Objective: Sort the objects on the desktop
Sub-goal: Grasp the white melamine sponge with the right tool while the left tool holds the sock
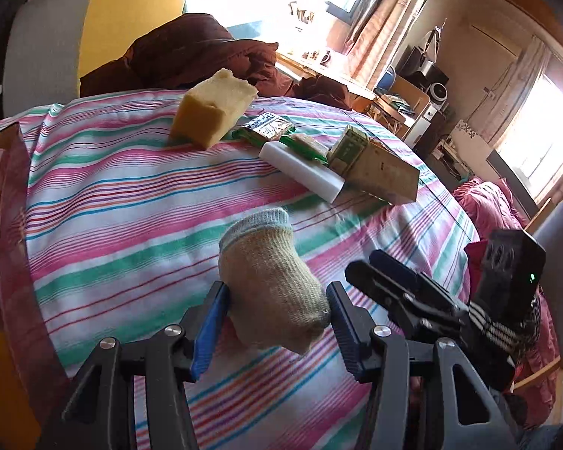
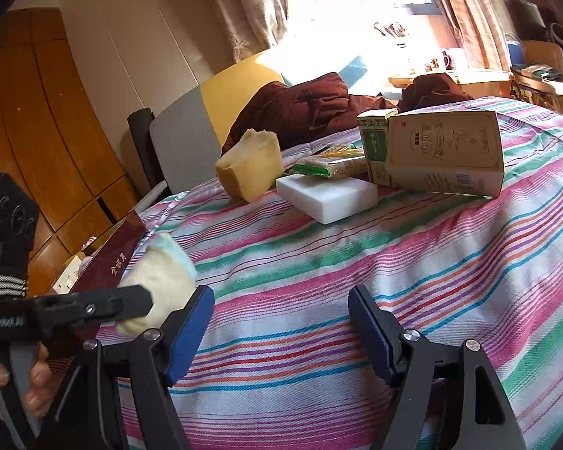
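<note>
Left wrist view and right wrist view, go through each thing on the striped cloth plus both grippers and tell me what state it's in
left gripper: closed on the sock.
sock: rolled up, held off the cloth.
right gripper: open, empty.
yellow sponge: resting on the cloth, top edge torn.
white block: lying flat.
snack packets: sealed; one lies partly on the white block.
large carton: closed, on its side.
small green box: closed, upright beside the carton.

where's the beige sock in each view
Left wrist: the beige sock sits low in the centre, between the left claw's blue pads, lifted off the cloth.
Right wrist: the same sock is at lower left, beside the left claw, partly hidden.
Shared landmark: the white block on the striped cloth, in front of the yellow sponge.
</note>
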The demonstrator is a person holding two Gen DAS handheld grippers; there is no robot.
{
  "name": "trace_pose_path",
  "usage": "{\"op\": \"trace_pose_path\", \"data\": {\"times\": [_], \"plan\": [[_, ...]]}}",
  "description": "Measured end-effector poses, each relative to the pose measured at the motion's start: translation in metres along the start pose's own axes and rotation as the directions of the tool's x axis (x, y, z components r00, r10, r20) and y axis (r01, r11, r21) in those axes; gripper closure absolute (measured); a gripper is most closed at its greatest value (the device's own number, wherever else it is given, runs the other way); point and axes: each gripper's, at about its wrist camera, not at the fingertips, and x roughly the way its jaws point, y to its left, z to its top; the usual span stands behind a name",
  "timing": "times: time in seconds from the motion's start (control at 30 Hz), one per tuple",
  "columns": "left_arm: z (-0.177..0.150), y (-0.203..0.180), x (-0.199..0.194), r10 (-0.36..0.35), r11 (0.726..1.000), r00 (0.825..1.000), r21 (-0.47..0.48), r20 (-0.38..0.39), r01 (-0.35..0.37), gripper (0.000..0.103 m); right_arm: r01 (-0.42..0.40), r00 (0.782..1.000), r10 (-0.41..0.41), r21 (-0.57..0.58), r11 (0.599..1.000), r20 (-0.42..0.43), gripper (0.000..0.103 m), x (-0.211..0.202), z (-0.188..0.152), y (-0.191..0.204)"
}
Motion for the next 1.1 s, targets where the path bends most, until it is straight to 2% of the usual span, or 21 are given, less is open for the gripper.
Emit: {"op": "trace_pose_path", "data": {"times": [0.2,0.33,0.43,0.63,0.83,0.97,1.1], "plan": [[-0.029,-0.007,-0.031,0.000,0.998,0.999,0.065,0.036,-0.003,0.049,0.013,1.000,-0.013,-0.014,1.000,-0.020,0.027,0.002,0.001,0.002],[-0.042,-0.010,-0.036,0.016,0.993,0.999,0.116,0.035,-0.020,0.049,0.058,0.995,-0.064,-0.084,0.995,-0.071,0.028,0.006,0.006,0.013],[-0.043,-0.008,-0.036,0.000,0.994,0.999,0.108,0.047,-0.005,0.048,0.086,0.993,-0.097,-0.145,0.986,-0.072,0.028,0.007,0.015,0.021],[-0.037,-0.005,-0.029,-0.021,0.996,0.999,0.083,0.044,0.017,0.044,0.096,0.992,-0.112,-0.211,0.973,-0.065,0.028,0.017,0.054,0.018],[-0.036,-0.009,-0.022,-0.012,0.996,1.000,0.086,0.028,0.010,0.040,0.061,0.979,-0.119,-0.322,0.945,-0.164,0.029,0.058,0.081,0.014],[-0.038,-0.004,-0.016,0.015,0.997,1.000,0.071,0.008,-0.015,0.040,0.069,0.962,-0.154,-0.344,0.937,-0.226,0.029,0.084,0.092,0.002],[-0.040,0.002,-0.010,-0.002,0.999,1.000,0.037,-0.018,0.003,0.040,0.061,0.947,-0.169,-0.363,0.930,-0.274,0.029,0.100,0.100,-0.006]]}}
